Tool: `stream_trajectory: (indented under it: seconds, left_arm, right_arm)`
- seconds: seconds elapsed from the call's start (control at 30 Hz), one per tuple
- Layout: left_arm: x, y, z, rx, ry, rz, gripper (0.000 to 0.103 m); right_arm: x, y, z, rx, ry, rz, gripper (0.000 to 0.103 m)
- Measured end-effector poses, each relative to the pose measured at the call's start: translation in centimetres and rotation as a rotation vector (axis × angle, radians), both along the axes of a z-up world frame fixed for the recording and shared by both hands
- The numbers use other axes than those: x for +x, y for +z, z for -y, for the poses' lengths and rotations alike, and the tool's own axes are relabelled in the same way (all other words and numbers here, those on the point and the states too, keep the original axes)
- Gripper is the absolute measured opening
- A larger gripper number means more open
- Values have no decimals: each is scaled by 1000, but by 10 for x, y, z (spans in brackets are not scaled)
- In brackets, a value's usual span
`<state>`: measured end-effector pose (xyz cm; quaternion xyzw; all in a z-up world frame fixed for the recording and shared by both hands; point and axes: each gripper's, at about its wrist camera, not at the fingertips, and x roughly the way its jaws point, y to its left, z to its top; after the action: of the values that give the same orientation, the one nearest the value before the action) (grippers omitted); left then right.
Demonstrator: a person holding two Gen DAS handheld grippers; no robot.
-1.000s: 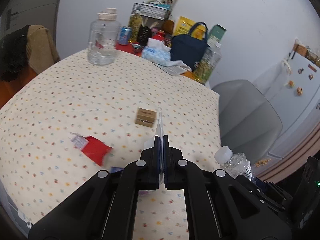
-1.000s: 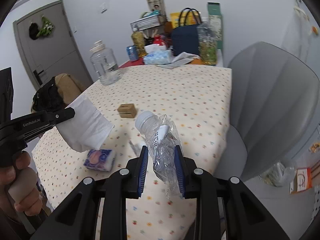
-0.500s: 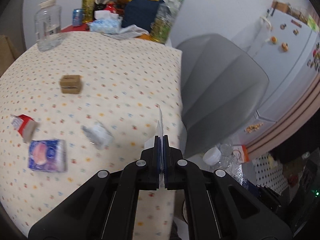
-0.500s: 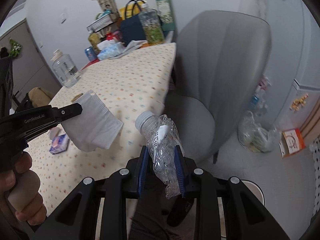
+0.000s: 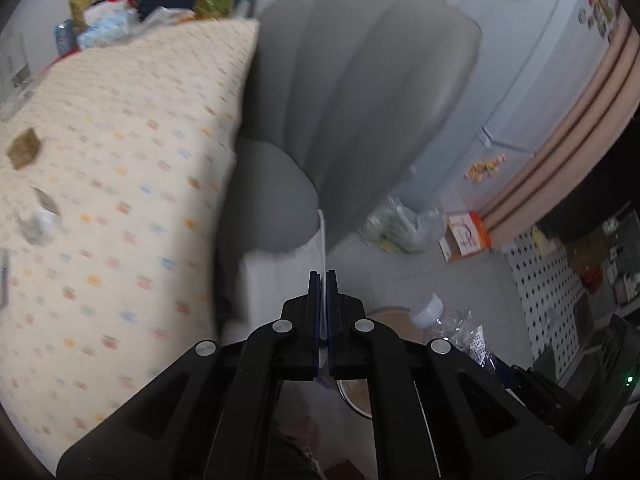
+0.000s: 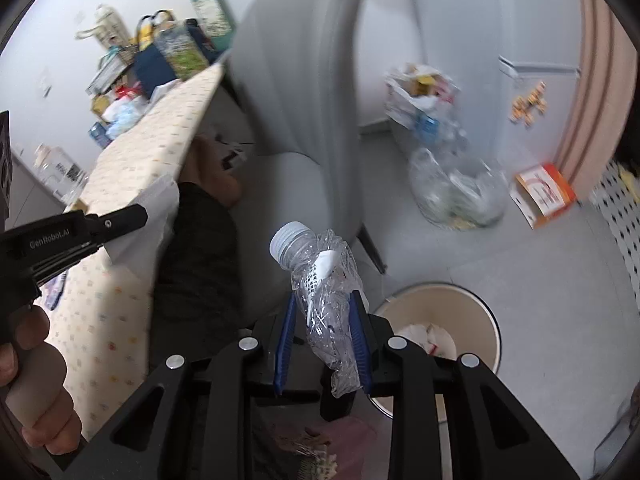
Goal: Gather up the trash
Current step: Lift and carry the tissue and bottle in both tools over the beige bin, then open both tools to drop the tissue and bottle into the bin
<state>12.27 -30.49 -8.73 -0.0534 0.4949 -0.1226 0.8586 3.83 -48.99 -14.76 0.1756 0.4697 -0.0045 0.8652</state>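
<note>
left gripper (image 5: pixel 323 280) pinches tissue (image 5: pixel 280 276), mostly blurred.

the black left gripper (image 6: pixel 132 216) beside the dotted cream tablecloth (image 6: pixel 132 168) bears pale lettering "genrobot.ai" on its side; the print on the orange-and-white carton's label is too blurred to read.

Crushed clear bottle (image 6: pixel 326 304) with white cap, upright, white tissue (image 6: pixel 148 224) hanging, bin (image 6: pixel 486 312) below
</note>
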Motion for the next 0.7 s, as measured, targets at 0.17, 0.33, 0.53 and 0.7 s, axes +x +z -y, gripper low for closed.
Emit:
stream_trajectory:
  seconds: [0.17,0.33,0.53,0.7]
  left_arm:
    - [-4,-29,31,4,-64,-47,4]
    - [-5,-51,53,15,-106,-82,4]
    - [-4,-75,61,33,-125,-107,4]
    - [0,-84,52,21,-125,-139,4]
  right_arm:
    - [-12,-28,19,18,-40,-36,27]
    - [-16,-54,34,49,-75,-72,27]
    - [-13,-84,43,87,-96,-115,28]
    - [-9,-104,51,134,-131,-153,48]
